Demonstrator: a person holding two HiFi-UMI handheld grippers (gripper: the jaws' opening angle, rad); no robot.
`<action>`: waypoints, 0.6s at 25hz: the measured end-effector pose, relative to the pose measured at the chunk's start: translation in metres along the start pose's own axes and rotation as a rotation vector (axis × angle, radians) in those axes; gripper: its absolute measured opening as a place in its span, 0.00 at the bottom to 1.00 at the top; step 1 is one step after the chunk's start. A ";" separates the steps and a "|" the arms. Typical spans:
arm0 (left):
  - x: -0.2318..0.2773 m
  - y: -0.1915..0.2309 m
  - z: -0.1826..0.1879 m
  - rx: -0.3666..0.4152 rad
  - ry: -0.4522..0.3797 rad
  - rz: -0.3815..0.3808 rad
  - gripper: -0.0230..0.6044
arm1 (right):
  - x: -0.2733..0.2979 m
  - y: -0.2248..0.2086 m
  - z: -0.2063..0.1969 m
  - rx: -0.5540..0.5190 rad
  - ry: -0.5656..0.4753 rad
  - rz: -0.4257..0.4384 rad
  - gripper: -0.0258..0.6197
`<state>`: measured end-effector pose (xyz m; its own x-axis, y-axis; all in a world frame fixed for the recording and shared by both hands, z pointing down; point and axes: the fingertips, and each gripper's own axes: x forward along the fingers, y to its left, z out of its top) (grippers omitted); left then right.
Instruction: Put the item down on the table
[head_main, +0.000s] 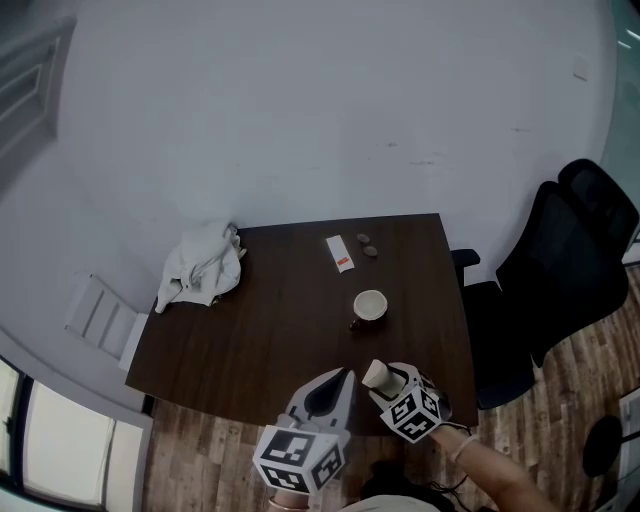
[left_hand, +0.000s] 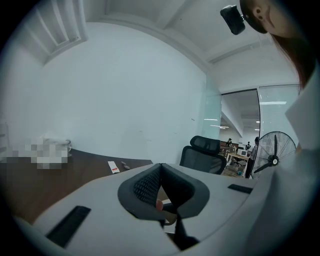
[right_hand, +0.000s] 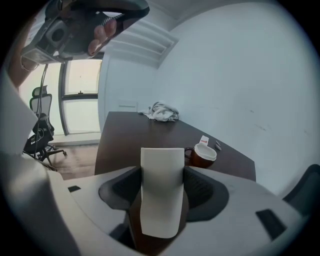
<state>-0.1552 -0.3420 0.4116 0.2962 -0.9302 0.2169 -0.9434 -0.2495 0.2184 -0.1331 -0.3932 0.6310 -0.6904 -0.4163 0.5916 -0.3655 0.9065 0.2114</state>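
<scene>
**Head view.** The right gripper (head_main: 388, 380) holds a white paper cup (head_main: 376, 375) over the near part of the table (head_main: 250, 330), on the near side of the brown mug (head_main: 369, 306). The left gripper (head_main: 340, 383) lies beside it, also nearer than the mug.

**Left gripper view.** The jaws are pressed together with nothing between them.

**Right gripper view.** The jaws pinch the cup upright by its sides, and the mug stands just beyond it. The step in hand is probably the carry before release. Next, lower the cup onto bare table short of the mug, then part the jaws. The mug's pale inside looks empty. The cup's contents cannot be seen.
</scene>
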 end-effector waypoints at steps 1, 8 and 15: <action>0.002 0.001 -0.001 -0.002 0.003 0.002 0.07 | 0.005 -0.001 0.000 -0.004 0.005 0.005 0.46; 0.009 0.007 -0.005 -0.008 0.022 0.017 0.07 | 0.041 -0.002 -0.001 -0.032 0.051 0.056 0.46; 0.011 0.021 -0.008 -0.023 0.032 0.045 0.07 | 0.075 -0.001 -0.010 -0.049 0.126 0.092 0.45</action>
<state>-0.1706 -0.3557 0.4263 0.2581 -0.9312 0.2574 -0.9524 -0.2004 0.2297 -0.1785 -0.4244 0.6832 -0.6347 -0.3218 0.7025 -0.2710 0.9441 0.1876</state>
